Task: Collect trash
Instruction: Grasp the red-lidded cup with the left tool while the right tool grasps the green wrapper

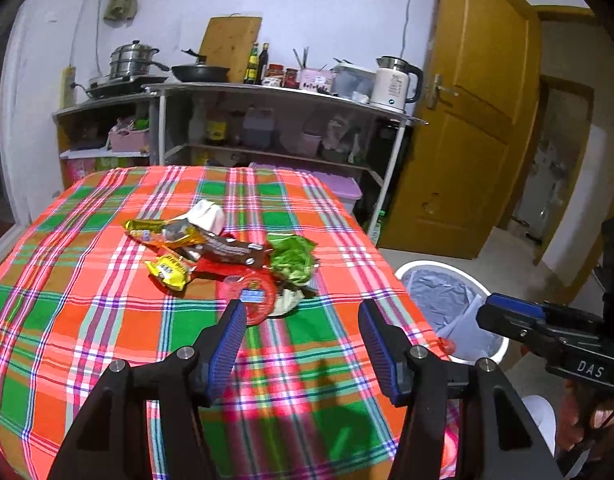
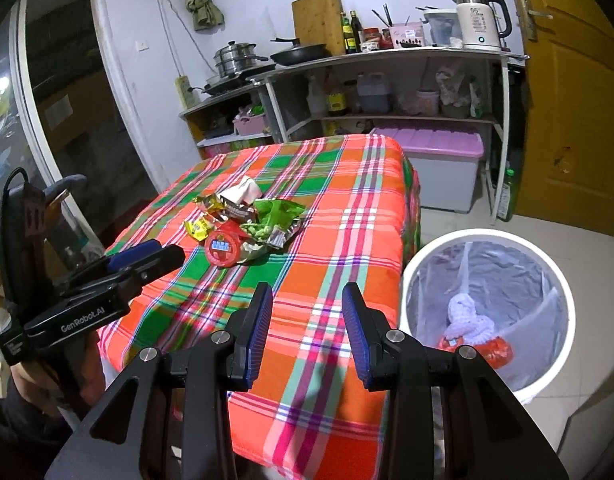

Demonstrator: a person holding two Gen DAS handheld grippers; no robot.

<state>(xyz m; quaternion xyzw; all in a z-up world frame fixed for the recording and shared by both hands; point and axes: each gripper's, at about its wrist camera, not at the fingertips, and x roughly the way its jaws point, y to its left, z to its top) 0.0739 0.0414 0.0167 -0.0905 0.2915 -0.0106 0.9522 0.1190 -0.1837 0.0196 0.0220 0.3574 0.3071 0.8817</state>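
Note:
A heap of wrappers lies mid-table on the plaid cloth (image 1: 107,320): a red round lid (image 1: 259,292) (image 2: 223,249), a green bag (image 1: 293,258) (image 2: 277,216), a yellow packet (image 1: 169,270) (image 2: 198,227), a brown wrapper (image 1: 231,250), white paper (image 1: 207,214) (image 2: 243,192). My left gripper (image 1: 301,320) is open and empty, just short of the red lid. My right gripper (image 2: 307,304) is open and empty, over the table's near right part. A white bin (image 2: 555,280) (image 1: 451,268) with a clear liner stands on the floor right of the table, holding red and white trash (image 2: 473,332).
Behind the table is a shelf (image 1: 275,92) with pans, bottles and a kettle (image 2: 477,18). A lidded purple box (image 2: 443,152) sits under it. A yellow door (image 1: 475,112) stands open at the right. A glass door (image 2: 47,120) is on the left.

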